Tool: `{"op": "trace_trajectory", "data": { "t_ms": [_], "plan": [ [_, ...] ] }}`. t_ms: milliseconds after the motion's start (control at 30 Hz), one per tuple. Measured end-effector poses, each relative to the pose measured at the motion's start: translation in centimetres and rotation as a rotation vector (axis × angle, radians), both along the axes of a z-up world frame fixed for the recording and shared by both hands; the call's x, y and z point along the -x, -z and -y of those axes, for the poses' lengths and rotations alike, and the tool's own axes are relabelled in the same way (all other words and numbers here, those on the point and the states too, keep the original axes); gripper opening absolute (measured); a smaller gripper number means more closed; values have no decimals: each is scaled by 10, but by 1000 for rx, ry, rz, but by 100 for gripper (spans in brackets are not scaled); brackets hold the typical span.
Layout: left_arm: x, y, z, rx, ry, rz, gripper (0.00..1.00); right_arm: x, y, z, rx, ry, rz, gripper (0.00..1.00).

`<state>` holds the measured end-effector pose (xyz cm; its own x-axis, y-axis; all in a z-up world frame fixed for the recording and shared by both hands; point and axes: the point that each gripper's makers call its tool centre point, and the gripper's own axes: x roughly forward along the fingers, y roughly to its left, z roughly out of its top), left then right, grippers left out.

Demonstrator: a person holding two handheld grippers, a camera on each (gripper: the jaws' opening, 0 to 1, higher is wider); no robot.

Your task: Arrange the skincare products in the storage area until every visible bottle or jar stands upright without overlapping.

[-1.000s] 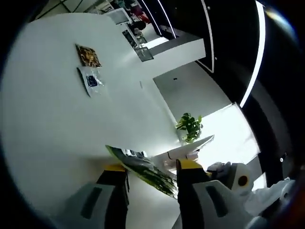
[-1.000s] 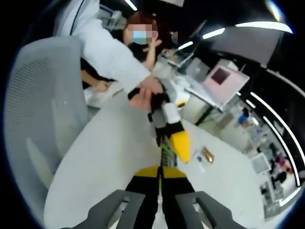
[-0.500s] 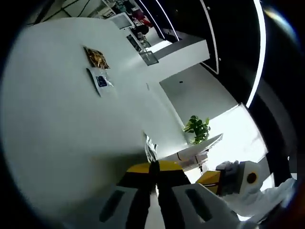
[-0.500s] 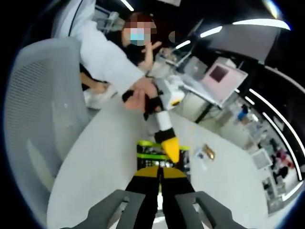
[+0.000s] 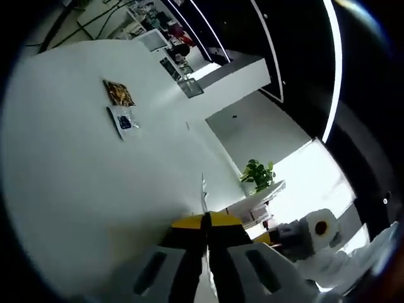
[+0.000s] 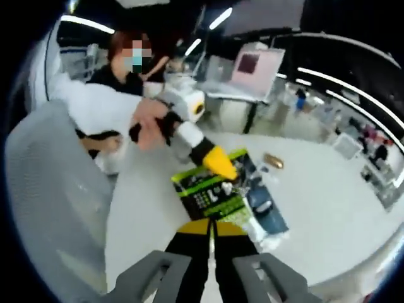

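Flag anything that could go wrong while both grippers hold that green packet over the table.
Both the right gripper and left gripper pinch the green packet at opposite edges, so pulling apart might tear it or slip one grip. The dark blue packet sits right beside it and could get swept across the white table.

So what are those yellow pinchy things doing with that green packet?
A person holds a gripper in each hand, and both are clamped on one flat green packet, lifted above the white table. The right gripper pinches its near edge; the left gripper grips the far edge. Two small sachets lie flat farther along the table.
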<state>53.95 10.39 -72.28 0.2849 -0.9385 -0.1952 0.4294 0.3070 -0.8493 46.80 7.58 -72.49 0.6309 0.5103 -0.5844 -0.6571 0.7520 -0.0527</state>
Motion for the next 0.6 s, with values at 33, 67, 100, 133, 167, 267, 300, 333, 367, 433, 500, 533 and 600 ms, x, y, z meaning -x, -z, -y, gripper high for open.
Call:
{"op": "trace_trajectory", "data": {
  "t_ms": [33,67,100,133,167,267,300,333,367,433,500,533,600],
  "plan": [
    [0,-3,0,6,-3,4,0,0,-1,1,-27,29,-15,0],
    [0,-6,1,11,-5,14,0,0,-2,3,-71,68,-41,0],
    [1,-10,2,14,-2,24,0,1,-2,3,-95,83,-53,0],
    [2,-13,3,16,1,38,0,1,-5,5,-129,122,-61,0],
    [2,-17,4,19,3,46,0,1,-6,6,-140,129,-64,0],
    [3,-33,7,41,2,76,0,4,-11,6,-253,205,-106,9],
    [2,-37,8,47,-5,84,0,6,-11,6,-264,211,-110,13],
    [1,-45,8,57,-13,103,0,9,-11,6,-271,221,-121,15],
    [1,-50,9,61,-14,113,0,10,-12,6,-283,231,-123,16],
    [2,-60,11,69,-11,140,0,14,-17,2,-342,254,-131,18],
    [3,-70,12,85,-9,158,0,16,-21,0,-430,298,-165,23],
    [4,-75,13,95,-8,168,0,17,-24,-2,-487,322,-175,26],
    [8,-84,15,113,1,182,0,19,-29,-4,-554,352,-193,29]
  ]
}}
